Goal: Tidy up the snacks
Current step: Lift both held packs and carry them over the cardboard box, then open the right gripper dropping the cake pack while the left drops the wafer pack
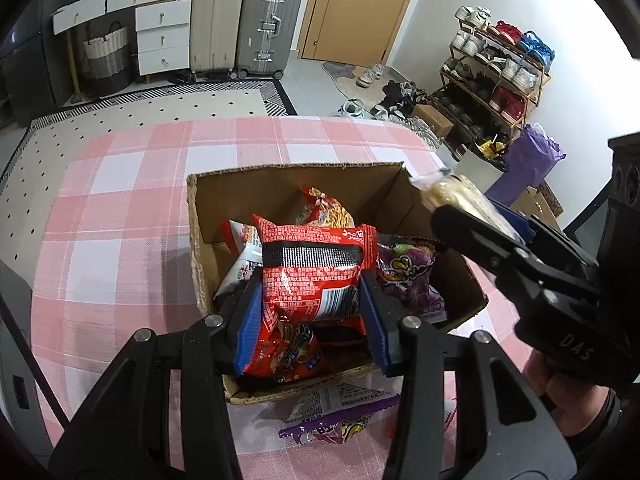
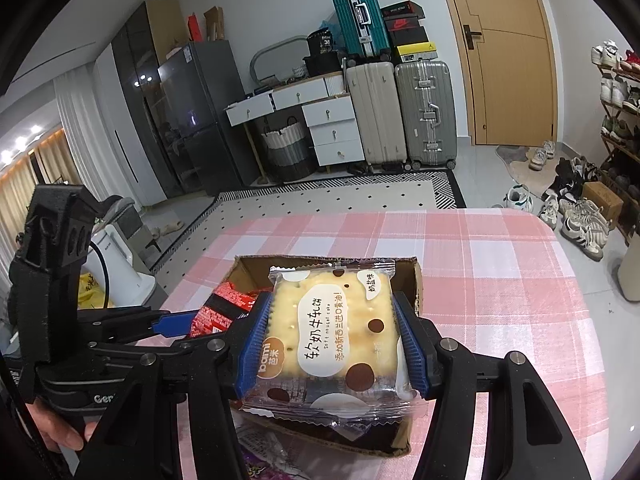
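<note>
An open cardboard box [image 1: 248, 184] stands on the pink checked tablecloth [image 1: 120, 208] and holds several snack packets. My left gripper [image 1: 312, 312] is shut on a red snack packet [image 1: 316, 268], held over the box's near half. In the box a purple packet [image 1: 408, 276] lies to the right and a red-and-white one [image 1: 244, 248] to the left. My right gripper [image 2: 332, 340] is shut on a clear-wrapped cracker packet [image 2: 336, 332] above the cardboard box [image 2: 412, 276]. The cracker packet [image 1: 460, 196] hangs over the box's right wall. The left gripper [image 2: 176, 324] shows at the left of the right wrist view.
Another purple packet [image 1: 340, 416] lies on the cloth in front of the box. Beyond the table are a patterned rug [image 1: 160, 104], suitcases [image 1: 268, 24], white drawers [image 1: 160, 36], a door and a shoe rack [image 1: 496, 80]. A hand [image 2: 56, 428] holds the left gripper's handle.
</note>
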### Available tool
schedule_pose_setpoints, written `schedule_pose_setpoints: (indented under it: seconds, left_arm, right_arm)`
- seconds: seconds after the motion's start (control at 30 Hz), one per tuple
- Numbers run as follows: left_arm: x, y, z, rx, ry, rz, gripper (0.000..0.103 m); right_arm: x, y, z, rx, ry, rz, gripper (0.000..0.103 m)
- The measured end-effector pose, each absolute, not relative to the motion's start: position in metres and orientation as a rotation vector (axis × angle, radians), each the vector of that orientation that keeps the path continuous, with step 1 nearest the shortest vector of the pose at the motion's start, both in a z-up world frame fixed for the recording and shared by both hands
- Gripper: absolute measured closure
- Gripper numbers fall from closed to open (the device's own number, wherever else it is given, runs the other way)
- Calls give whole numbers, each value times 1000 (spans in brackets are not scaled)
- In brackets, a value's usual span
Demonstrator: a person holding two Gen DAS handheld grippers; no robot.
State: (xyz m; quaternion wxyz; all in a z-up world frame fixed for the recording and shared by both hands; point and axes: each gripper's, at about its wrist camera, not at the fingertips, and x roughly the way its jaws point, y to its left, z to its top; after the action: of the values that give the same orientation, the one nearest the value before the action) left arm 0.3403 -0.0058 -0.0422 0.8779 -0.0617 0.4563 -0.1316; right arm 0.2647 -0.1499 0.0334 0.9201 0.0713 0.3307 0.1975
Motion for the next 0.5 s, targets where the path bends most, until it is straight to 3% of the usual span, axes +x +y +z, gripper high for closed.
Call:
schedule_pose_setpoints:
  seconds: [0.13, 0.2, 0.27, 0.37, 0.5]
  left_arm:
    - [342, -5, -44, -138, 953, -295, 60]
    - [343, -5, -45, -128, 960, -284, 54]
    - [342, -5, -43, -125, 959, -289, 44]
    - [336, -7, -36, -107, 932, -296, 34]
    - [329, -8, -27, -92, 909, -293, 33]
  right_arm:
    - [273, -144, 26, 142, 685, 409, 43]
    - [276, -143, 24, 144, 684, 409, 42]
    - [277, -146, 23, 152, 674, 393, 31]
    - [272, -151, 25, 167, 653, 401, 28]
    - [265, -158, 30, 176, 633, 391, 28]
